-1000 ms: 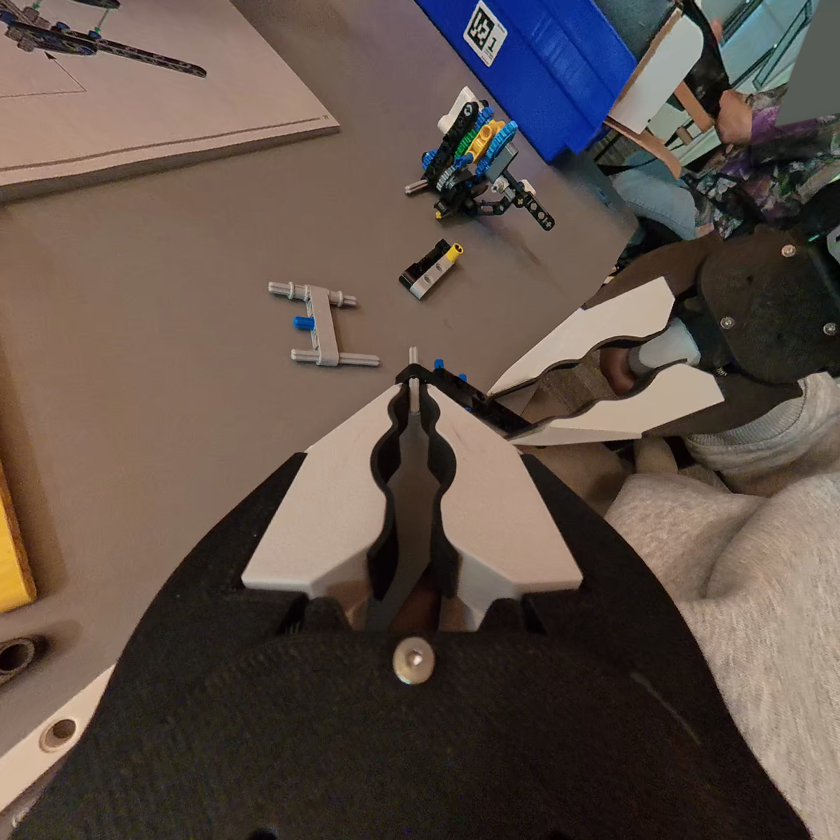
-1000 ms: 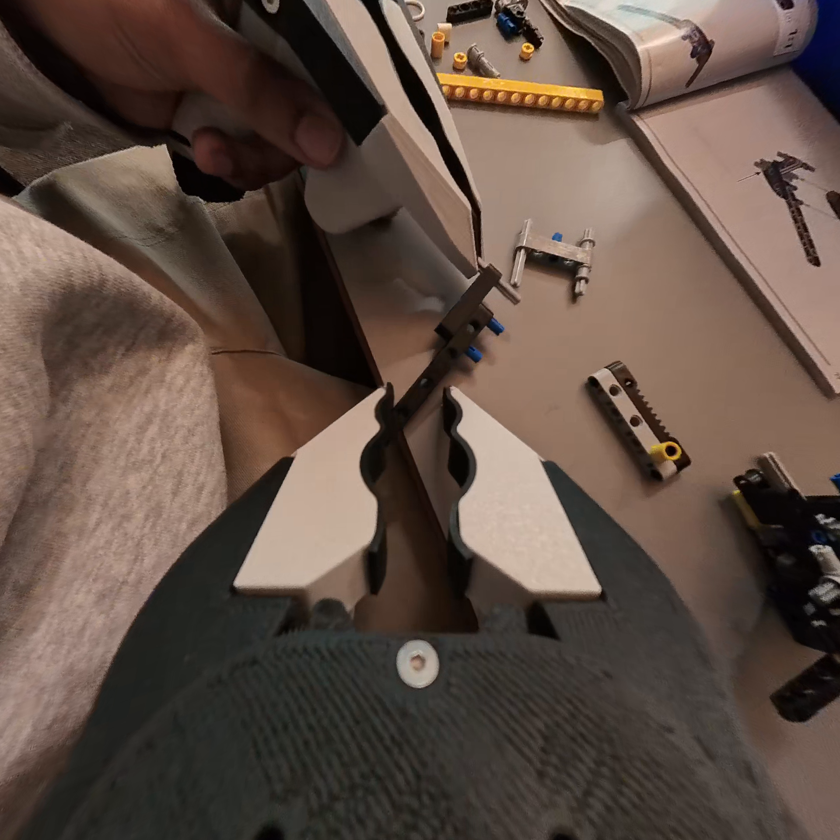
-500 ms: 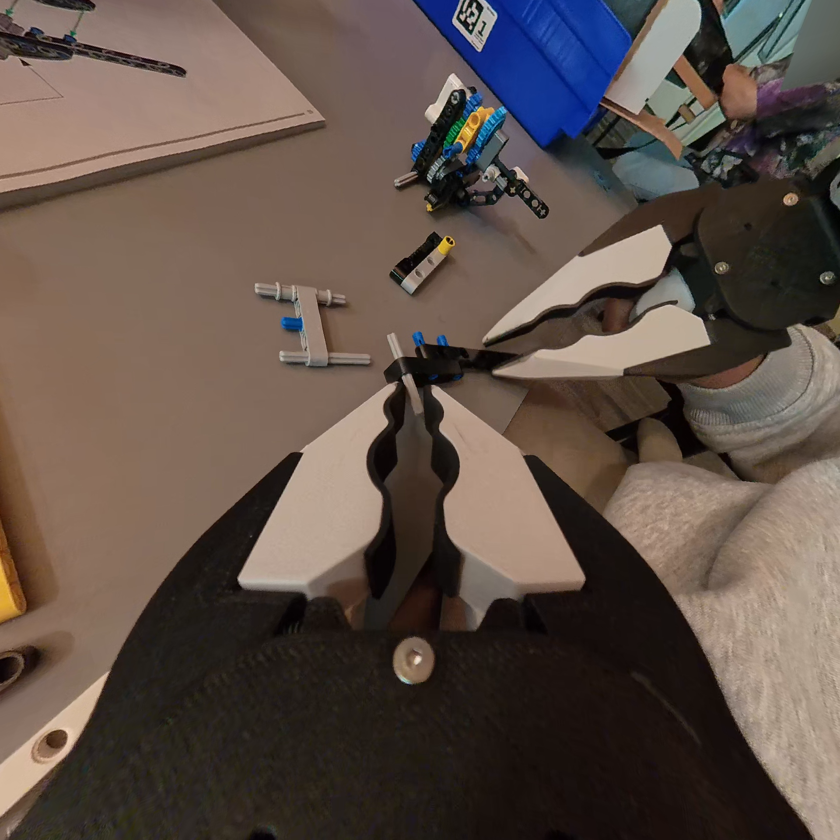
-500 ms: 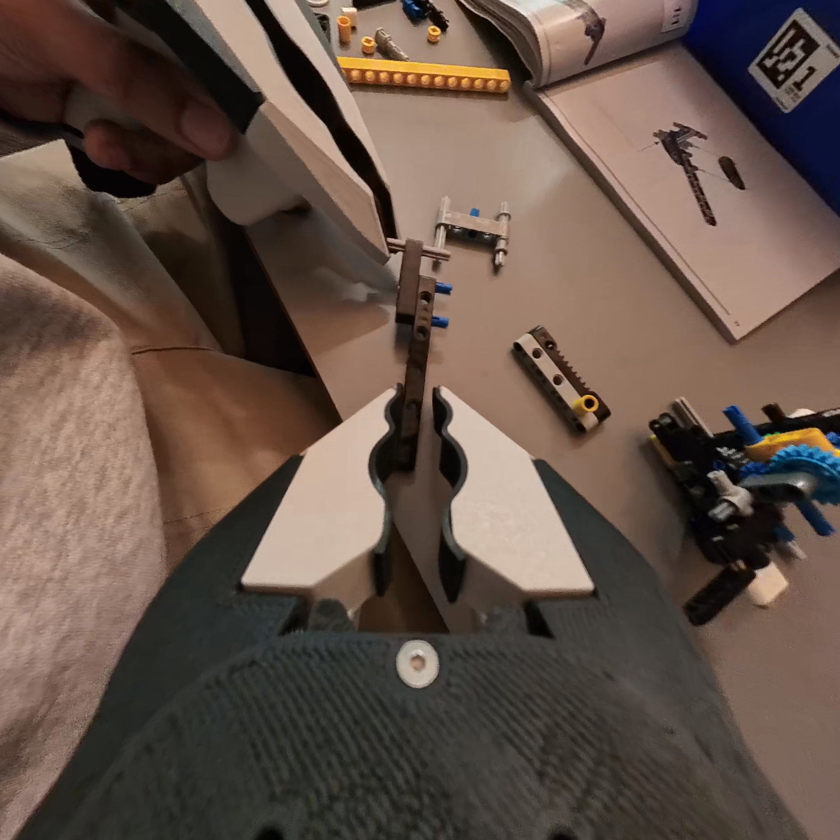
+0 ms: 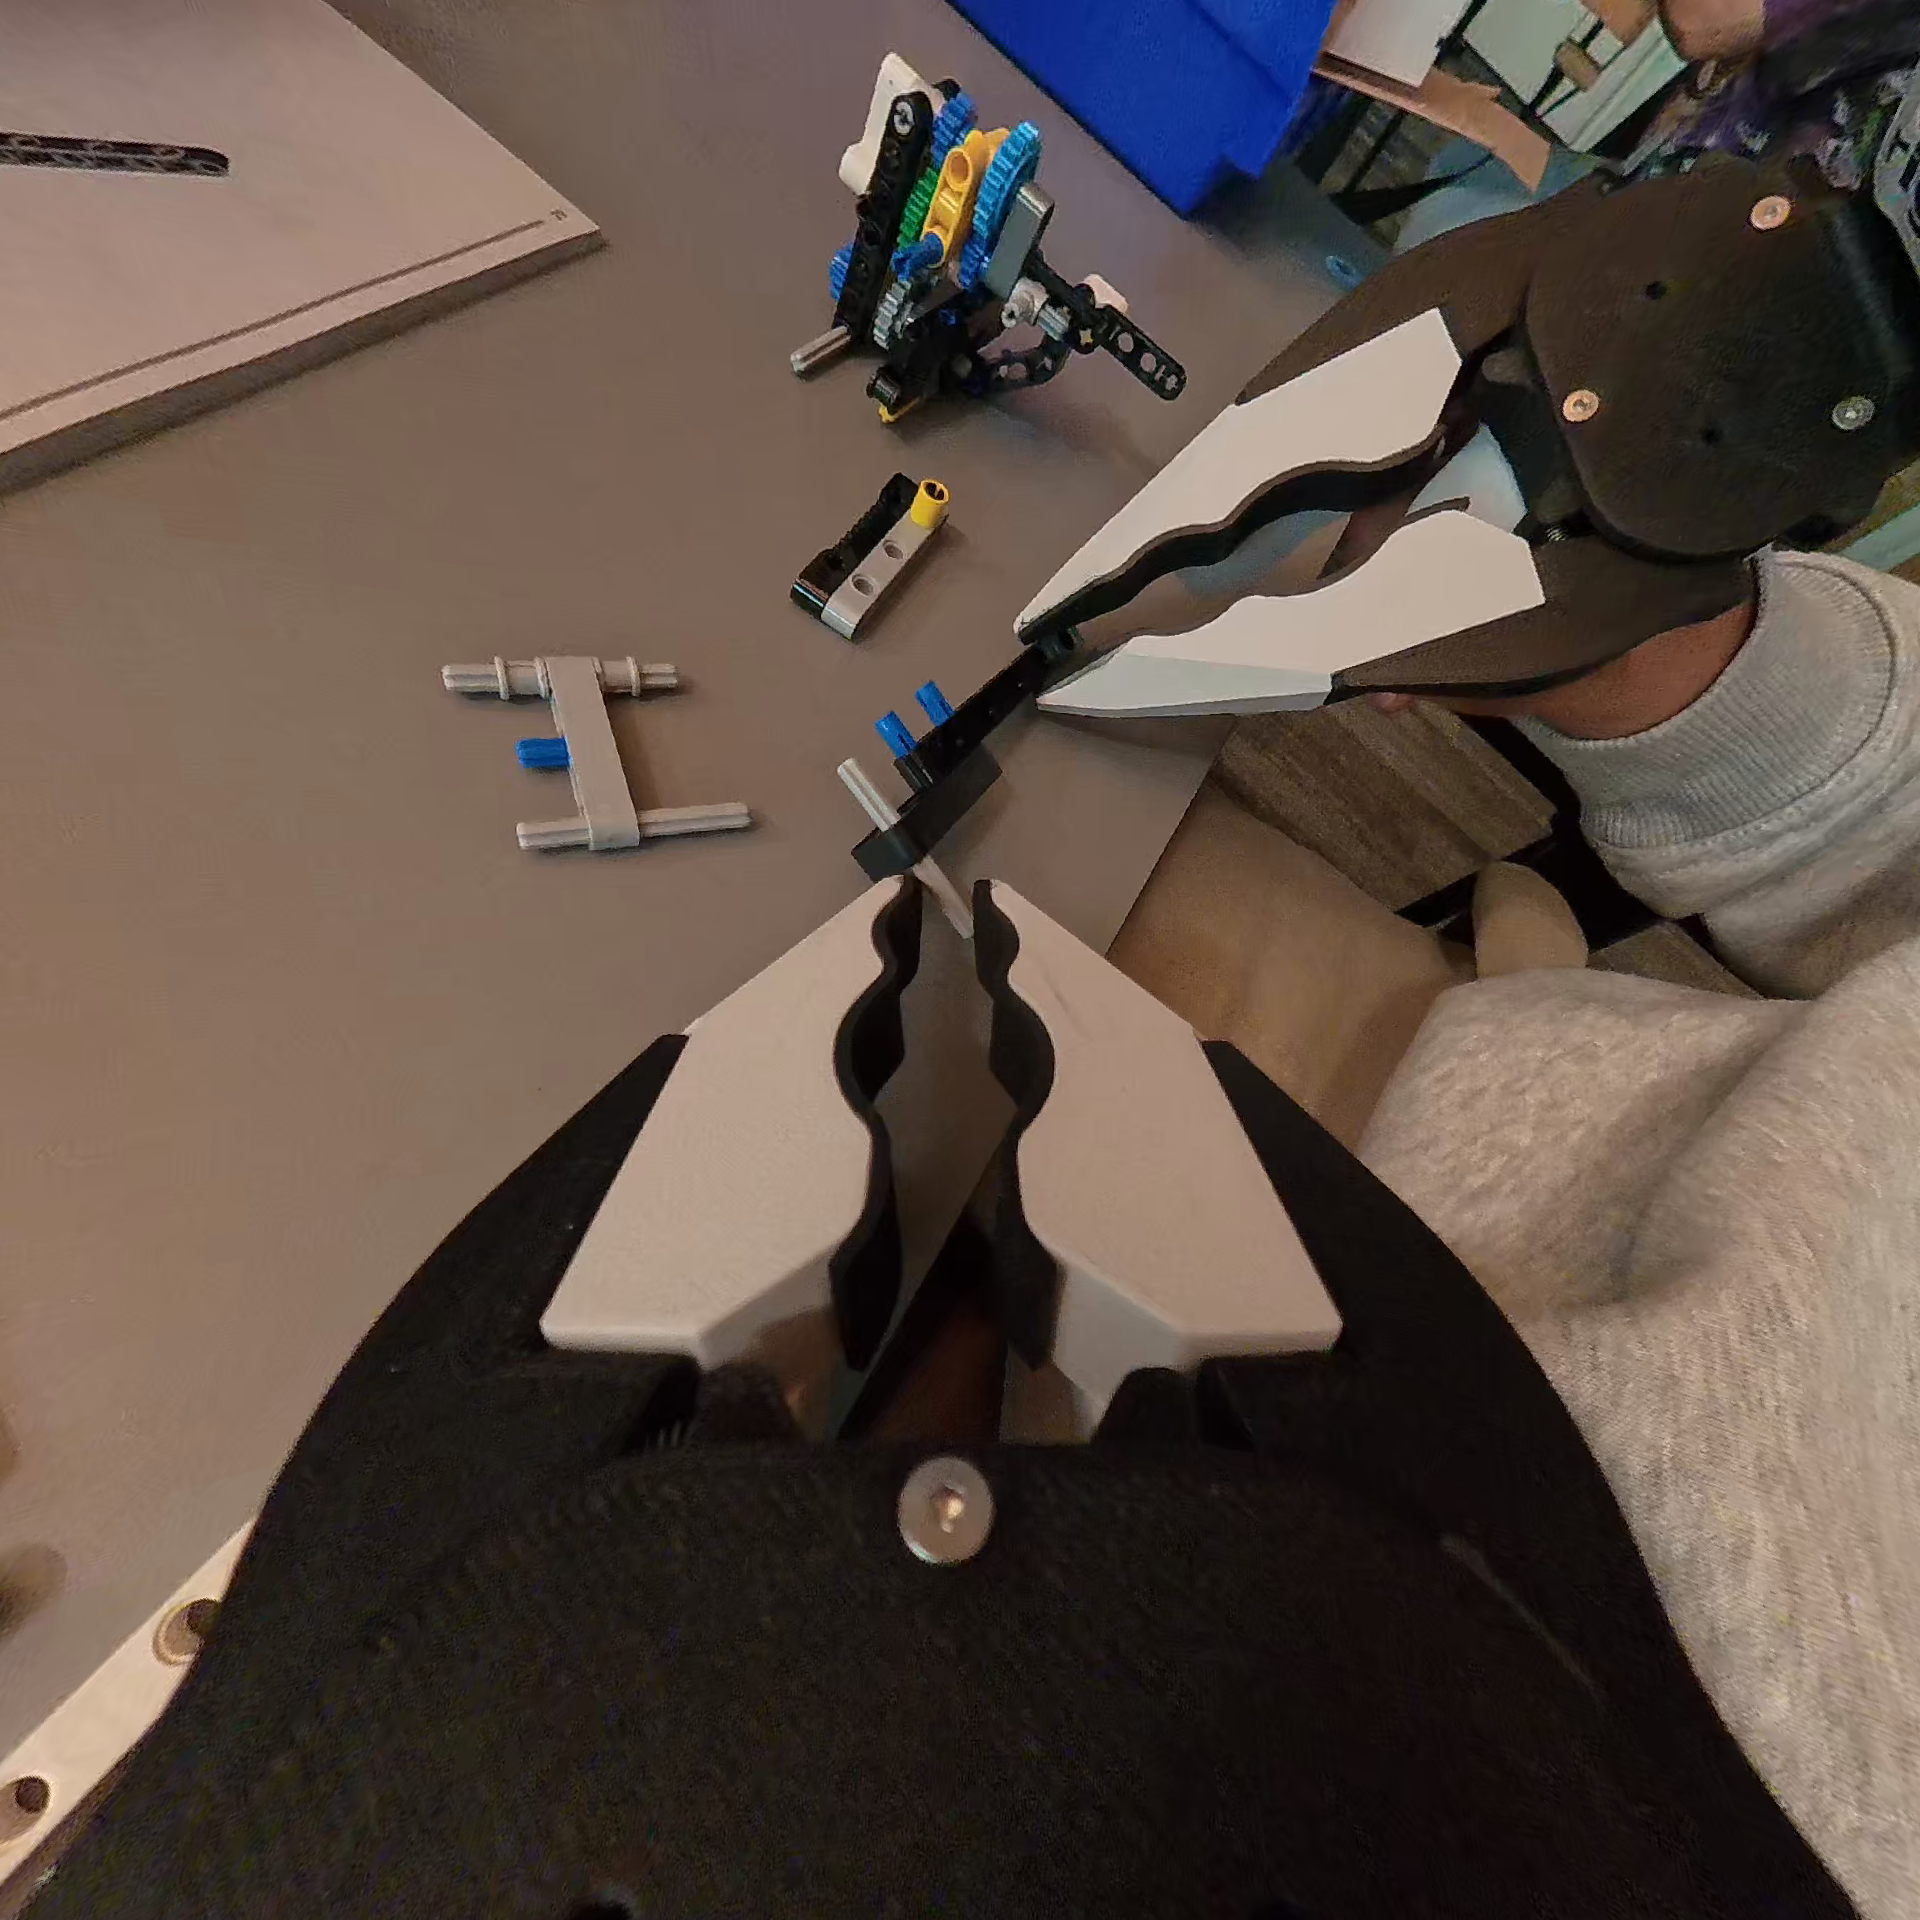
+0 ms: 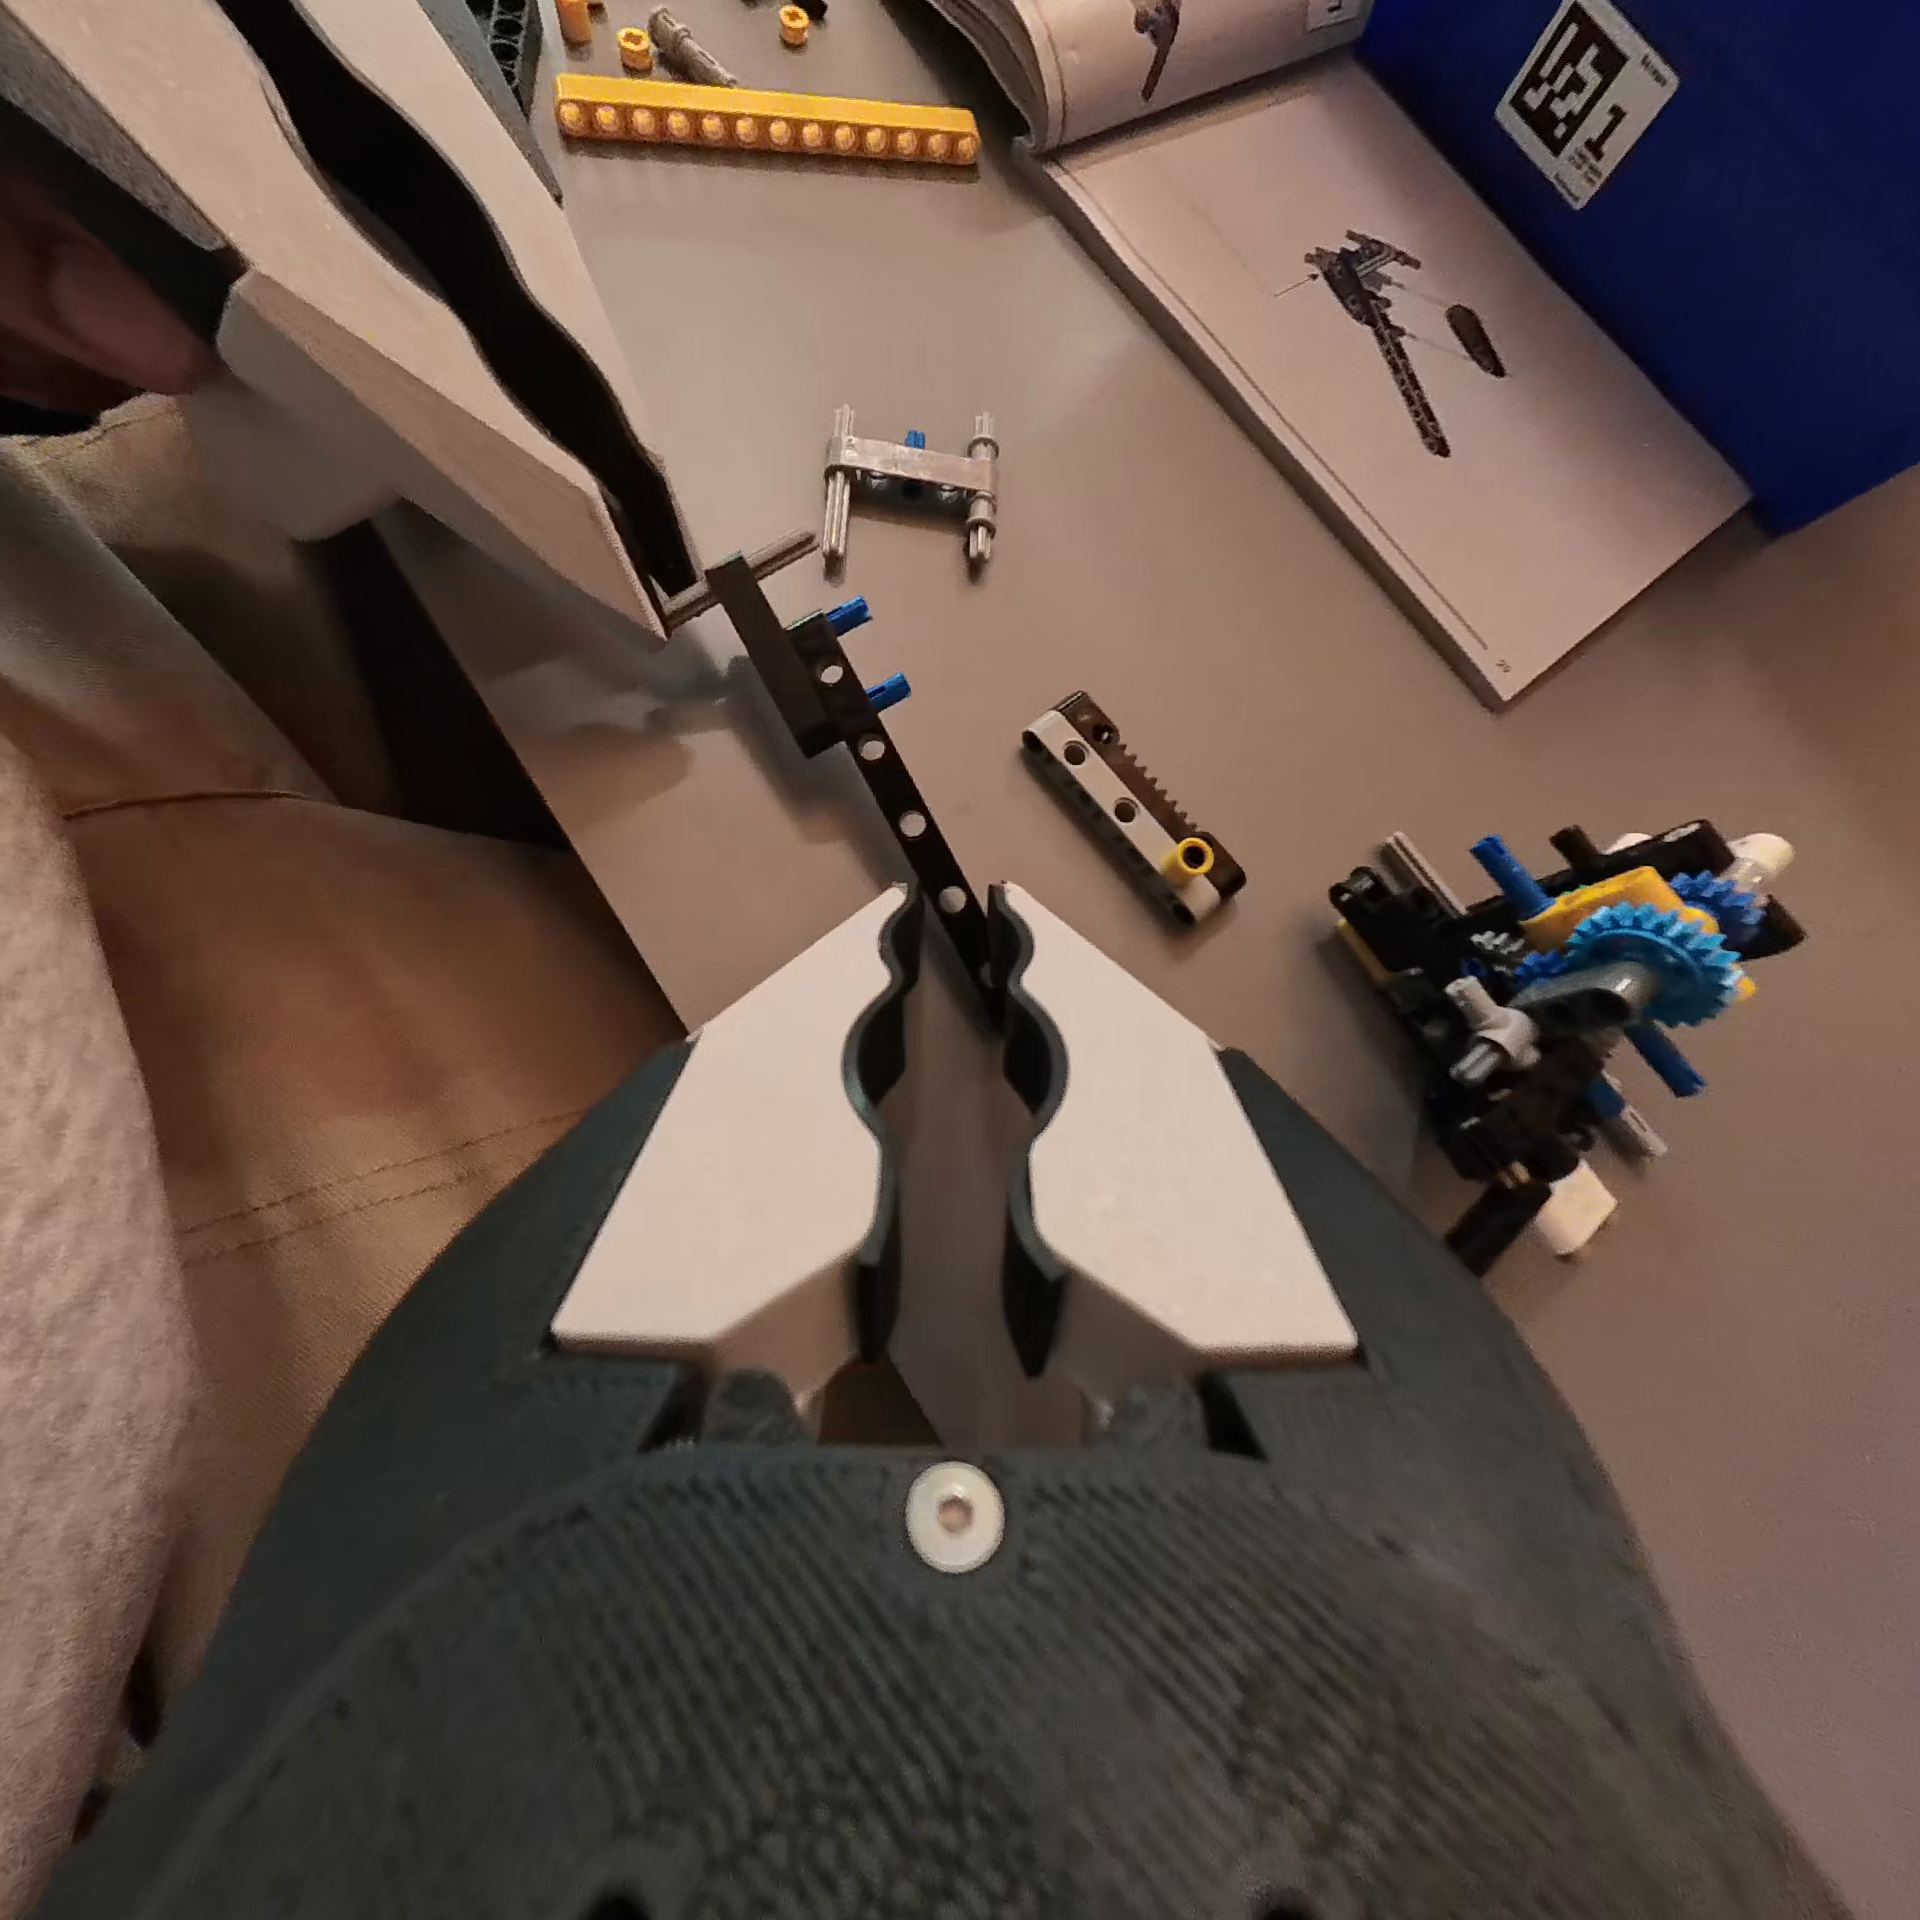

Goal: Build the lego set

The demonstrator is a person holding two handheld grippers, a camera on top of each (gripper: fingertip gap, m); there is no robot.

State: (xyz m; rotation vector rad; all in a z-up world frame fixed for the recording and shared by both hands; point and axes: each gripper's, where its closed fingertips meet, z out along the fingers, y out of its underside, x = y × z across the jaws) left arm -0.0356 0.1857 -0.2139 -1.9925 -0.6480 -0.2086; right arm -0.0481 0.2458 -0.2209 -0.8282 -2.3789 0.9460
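Observation:
A black holed beam (image 6: 902, 810) carries two blue pins (image 6: 886, 686), a short black block and a grey axle (image 5: 871, 798) through its far end. My right gripper (image 6: 951, 902) is shut on the beam's near end and holds it above the table edge. In the left wrist view the beam (image 5: 971, 727) runs from the right gripper (image 5: 1039, 665) down to my left gripper (image 5: 942, 896). My left gripper is shut on the near end of the grey axle. It enters the right wrist view (image 6: 670, 608) from the upper left.
On the grey table (image 5: 260, 935) lie a grey frame piece with axles (image 5: 592, 753), a black-and-grey toothed piece with a yellow pin (image 5: 873, 556) and a geared assembly (image 5: 956, 229). An instruction booklet (image 6: 1351, 312), a blue bin (image 6: 1714, 208) and a yellow beam (image 6: 769, 120) lie farther off. The left gripper's tips are roughly 7 cm from the right gripper's.
My right gripper closed from open onto the black beam. The beam swung and now points away from the right gripper toward the left one. The left gripper kept its hold on the axle.

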